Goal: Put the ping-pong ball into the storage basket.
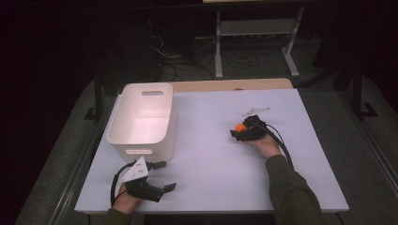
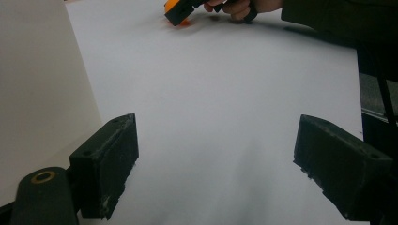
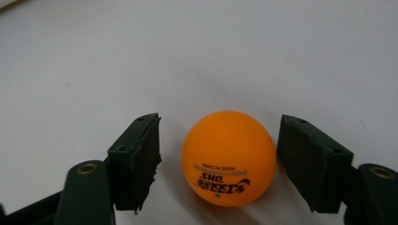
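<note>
The right gripper lay low on the white table, right of its middle and nearer the far edge than the near one, held by the person's right hand. Between its jaws sat an orange table-tennis ball with dark print on its lower face, resting on the tabletop. In the right gripper view the jaws stood at a middling width around the ball: the right pad was at the ball's side, touching or all but touching it, while a clear strip of table showed between the ball and the left pad. So the ball was bracketed but not yet pinched from both sides.

The left gripper rested near the table's near left corner in the person's left hand, its jaws spread wide with nothing but bare tabletop between them, as the left gripper view showed.

A white plastic bin with a handle slot stood by the left edge, just beyond the left gripper. A small clear object, too faint to name, lay just beyond the right gripper toward the far edge.
</note>
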`<control>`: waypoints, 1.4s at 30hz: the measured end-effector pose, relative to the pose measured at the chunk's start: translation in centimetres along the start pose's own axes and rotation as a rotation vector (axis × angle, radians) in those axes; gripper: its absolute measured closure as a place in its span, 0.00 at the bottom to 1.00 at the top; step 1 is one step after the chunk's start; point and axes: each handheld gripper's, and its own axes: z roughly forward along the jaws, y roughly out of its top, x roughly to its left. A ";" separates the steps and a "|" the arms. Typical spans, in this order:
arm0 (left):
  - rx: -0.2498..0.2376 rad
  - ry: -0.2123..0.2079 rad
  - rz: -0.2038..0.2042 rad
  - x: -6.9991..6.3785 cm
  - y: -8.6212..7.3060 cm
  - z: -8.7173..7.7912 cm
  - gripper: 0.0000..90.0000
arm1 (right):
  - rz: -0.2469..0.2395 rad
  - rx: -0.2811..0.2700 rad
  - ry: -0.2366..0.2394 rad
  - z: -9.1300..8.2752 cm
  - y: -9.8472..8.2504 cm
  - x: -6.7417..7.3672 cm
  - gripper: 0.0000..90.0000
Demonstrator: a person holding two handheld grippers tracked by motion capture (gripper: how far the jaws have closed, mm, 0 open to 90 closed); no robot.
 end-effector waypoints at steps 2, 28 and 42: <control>-0.001 0.000 0.001 0.0 0.0 0.0 0.16 | 0.001 0.000 0.000 0.0 0.0 0.0 0.35; 0.002 0.000 0.002 0.0 0.0 0.0 0.16 | 0.006 0.000 0.003 -0.1 -0.1 -0.2 0.54; 0.004 0.001 0.001 0.0 0.0 0.0 0.16 | 0.003 -0.009 0.013 -0.4 0.1 -0.2 0.55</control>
